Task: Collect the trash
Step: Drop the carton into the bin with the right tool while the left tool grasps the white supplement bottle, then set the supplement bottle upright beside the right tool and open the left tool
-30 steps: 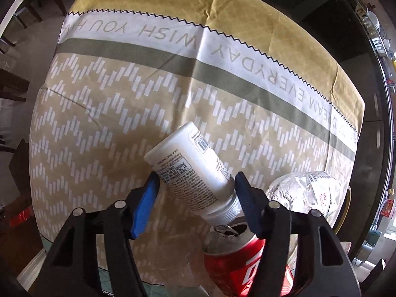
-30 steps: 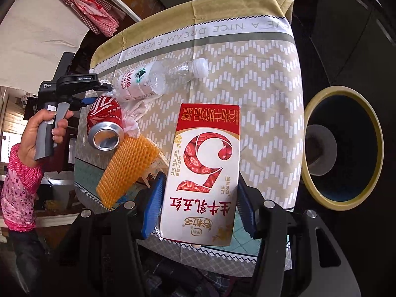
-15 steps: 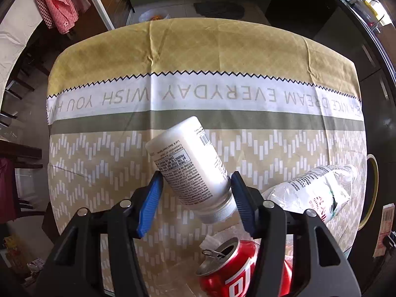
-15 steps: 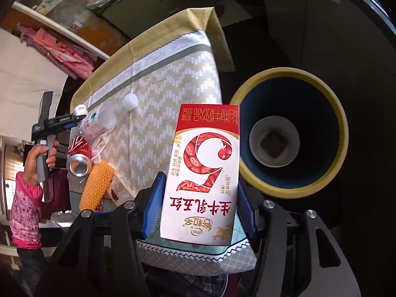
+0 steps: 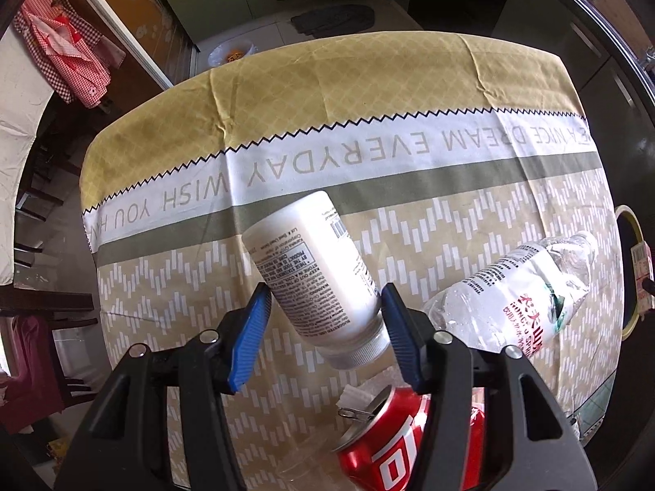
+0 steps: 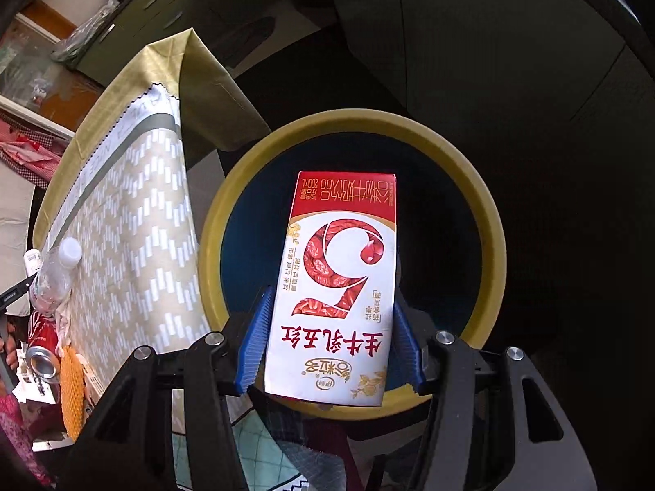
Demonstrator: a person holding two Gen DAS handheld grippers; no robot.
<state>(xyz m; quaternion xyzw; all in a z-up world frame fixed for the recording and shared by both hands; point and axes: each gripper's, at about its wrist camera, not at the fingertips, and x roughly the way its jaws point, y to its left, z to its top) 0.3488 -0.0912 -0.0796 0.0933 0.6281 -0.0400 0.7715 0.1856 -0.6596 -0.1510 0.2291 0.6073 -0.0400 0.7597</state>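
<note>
My left gripper (image 5: pixel 325 309) is shut on a white pill bottle (image 5: pixel 315 274), held tilted above the yellow-patterned table (image 5: pixel 327 102) with its cap toward me. Below it lie a red soda can (image 5: pixel 393 454) and a crushed clear water bottle (image 5: pixel 520 294). My right gripper (image 6: pixel 329 323) is shut on a red-and-white milk carton (image 6: pixel 339 282), which hangs over the open mouth of a yellow-rimmed bin (image 6: pixel 487 221) beside the table (image 6: pixel 135 212). The right wrist view also shows the water bottle (image 6: pixel 53 278), the can (image 6: pixel 41 352) and an orange foam net (image 6: pixel 71 393) at the table's near end.
The bin's dark blue inside shows behind the carton. Its rim (image 5: pixel 630 270) peeks past the table's right edge in the left wrist view. A chair (image 5: pixel 45 307) stands at the table's left, red checked clothes (image 5: pixel 69 53) hang beyond, and dark cabinets (image 6: pixel 491 41) rise behind the bin.
The right gripper has carried the carton from over the table to over the bin's mouth. The left gripper has risen and rolled with the pill bottle, and its pads closed in onto it.
</note>
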